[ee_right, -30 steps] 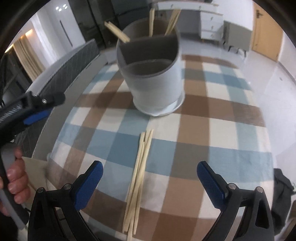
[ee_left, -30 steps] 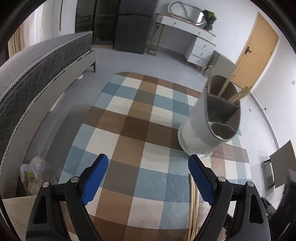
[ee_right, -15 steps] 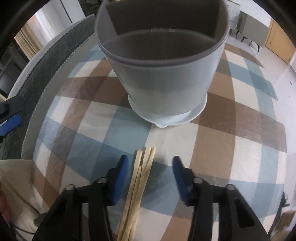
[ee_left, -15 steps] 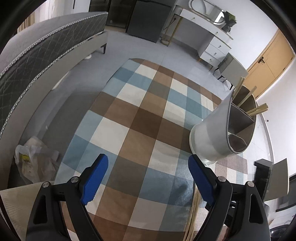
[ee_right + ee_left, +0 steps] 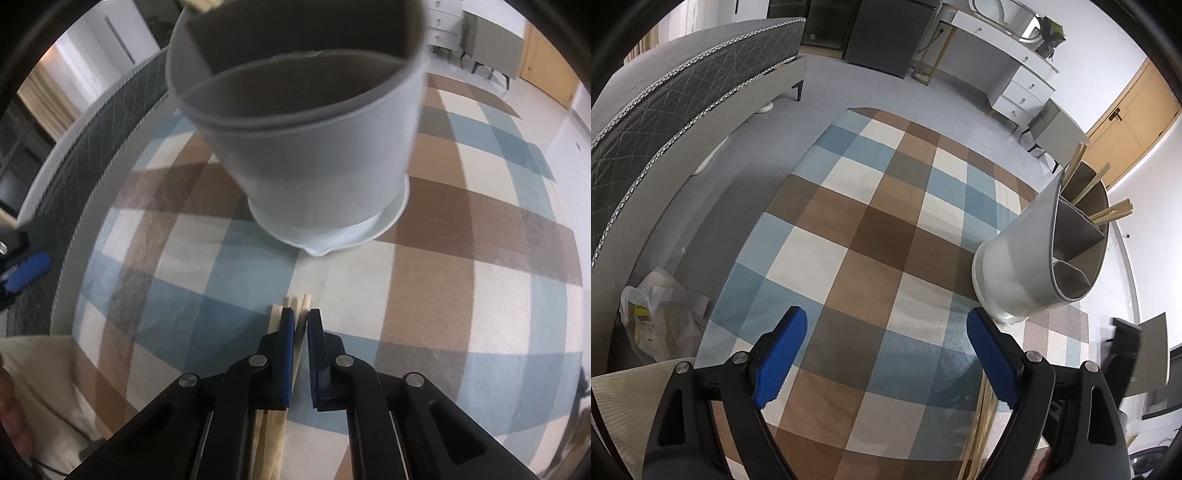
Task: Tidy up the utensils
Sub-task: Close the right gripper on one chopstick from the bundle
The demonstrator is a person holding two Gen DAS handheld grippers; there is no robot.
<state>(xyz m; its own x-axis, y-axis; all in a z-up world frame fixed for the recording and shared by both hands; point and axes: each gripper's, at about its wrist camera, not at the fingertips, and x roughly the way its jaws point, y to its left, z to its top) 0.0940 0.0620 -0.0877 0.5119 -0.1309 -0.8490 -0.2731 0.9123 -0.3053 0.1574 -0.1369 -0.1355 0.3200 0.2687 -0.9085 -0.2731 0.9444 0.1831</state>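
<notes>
A grey divided utensil holder (image 5: 306,147) stands on the checked tablecloth (image 5: 461,288); it also shows in the left wrist view (image 5: 1034,258) with several wooden chopsticks (image 5: 1108,212) standing in its far compartment. More wooden chopsticks (image 5: 275,317) lie on the cloth in front of the holder. My right gripper (image 5: 302,321) is low over them, its jaws nearly closed around the end of one chopstick (image 5: 301,321). My left gripper (image 5: 882,332) is open and empty above the cloth, left of the holder.
A grey bed (image 5: 683,99) runs along the left of the table. A plastic bag (image 5: 653,314) lies on the floor. A white dresser (image 5: 1008,62) and a wooden door (image 5: 1126,122) are at the back. The table edge is near the right gripper.
My right gripper has dropped toward the lying chopsticks and its jaws have closed from wide open to almost shut around one. My left gripper has drifted slightly left and stayed open.
</notes>
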